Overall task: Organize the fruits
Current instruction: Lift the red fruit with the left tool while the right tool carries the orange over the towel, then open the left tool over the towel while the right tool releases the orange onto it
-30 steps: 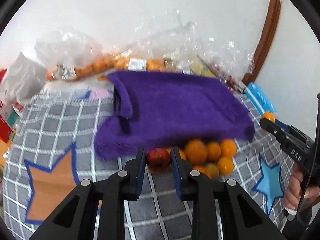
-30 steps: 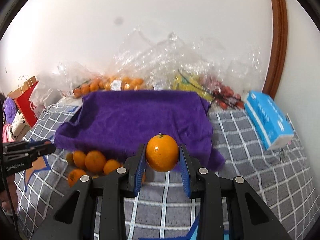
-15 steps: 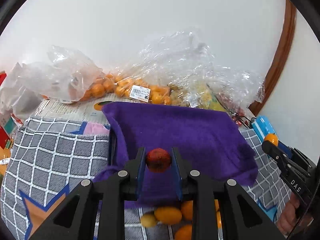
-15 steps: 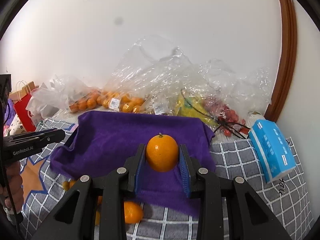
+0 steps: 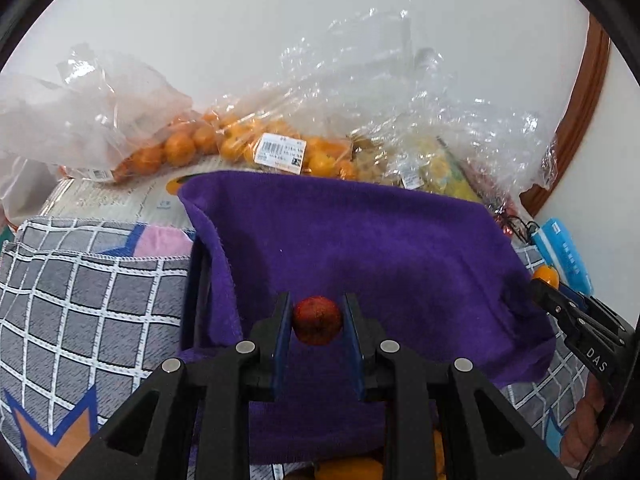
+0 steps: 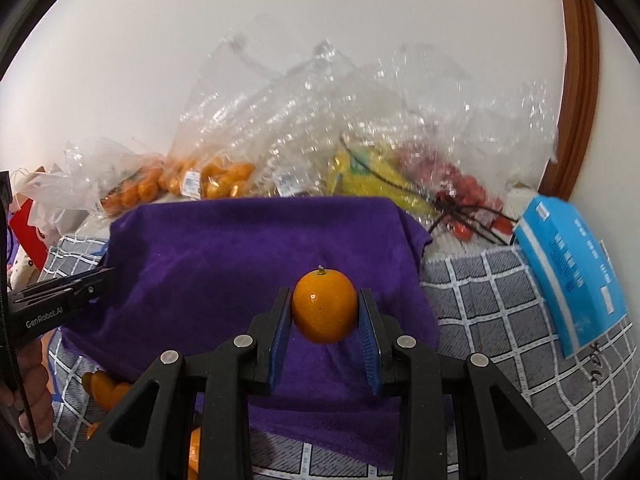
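Left wrist view: a dark red fruit is pinched by the left gripper, with the purple towel directly ahead and below.

Right wrist view: 1 orange is clamped in the right gripper, above the same towel's near part. Checked bedding and bagged fruit are seen against a white wall.

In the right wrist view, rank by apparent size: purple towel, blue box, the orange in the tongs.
1. purple towel
2. blue box
3. orange, held closest to the camera, so it looks bigger than it really is.
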`<state>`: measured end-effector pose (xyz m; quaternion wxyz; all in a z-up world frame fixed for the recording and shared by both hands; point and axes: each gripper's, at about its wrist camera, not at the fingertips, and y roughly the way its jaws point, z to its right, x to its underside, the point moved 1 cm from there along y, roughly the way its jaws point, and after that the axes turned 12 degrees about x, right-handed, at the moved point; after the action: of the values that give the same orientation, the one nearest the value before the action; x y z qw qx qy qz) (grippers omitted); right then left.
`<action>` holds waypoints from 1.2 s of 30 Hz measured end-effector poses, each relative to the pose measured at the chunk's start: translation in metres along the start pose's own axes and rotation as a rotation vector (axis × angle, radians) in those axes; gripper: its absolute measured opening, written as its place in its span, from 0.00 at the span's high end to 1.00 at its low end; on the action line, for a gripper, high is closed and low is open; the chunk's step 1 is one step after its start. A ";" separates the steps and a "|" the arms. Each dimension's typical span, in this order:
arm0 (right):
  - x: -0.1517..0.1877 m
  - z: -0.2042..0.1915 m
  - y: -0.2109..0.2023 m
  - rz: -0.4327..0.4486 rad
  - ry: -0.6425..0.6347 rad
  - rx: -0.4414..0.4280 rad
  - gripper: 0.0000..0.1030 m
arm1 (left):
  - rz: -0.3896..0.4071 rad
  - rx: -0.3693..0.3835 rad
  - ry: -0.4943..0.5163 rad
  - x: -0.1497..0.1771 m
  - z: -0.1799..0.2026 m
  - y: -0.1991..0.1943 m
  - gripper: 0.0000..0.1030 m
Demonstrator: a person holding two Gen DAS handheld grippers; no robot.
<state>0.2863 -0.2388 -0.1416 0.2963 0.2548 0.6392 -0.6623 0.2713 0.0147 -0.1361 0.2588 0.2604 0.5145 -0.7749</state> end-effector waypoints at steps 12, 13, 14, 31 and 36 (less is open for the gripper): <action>0.009 -0.004 0.016 -0.020 -0.024 0.002 0.69 | -0.008 0.029 -0.019 0.007 -0.006 0.015 0.77; 0.009 -0.005 0.017 -0.023 -0.026 -0.001 0.69 | -0.009 0.027 -0.019 0.008 -0.006 0.016 0.77; 0.010 -0.006 0.019 -0.027 -0.028 -0.004 0.69 | -0.011 0.025 -0.019 0.008 -0.007 0.017 0.77; 0.019 -0.009 0.033 -0.062 -0.037 -0.009 0.69 | -0.036 0.011 -0.014 0.013 -0.008 0.029 0.77; 0.016 -0.007 0.025 -0.027 -0.020 -0.014 0.43 | -0.032 0.028 -0.031 0.012 -0.010 0.026 0.77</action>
<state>0.2927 -0.2329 -0.1712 0.2956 0.2373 0.6442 -0.6644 0.2813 0.0131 -0.1650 0.2505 0.2437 0.5035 -0.7902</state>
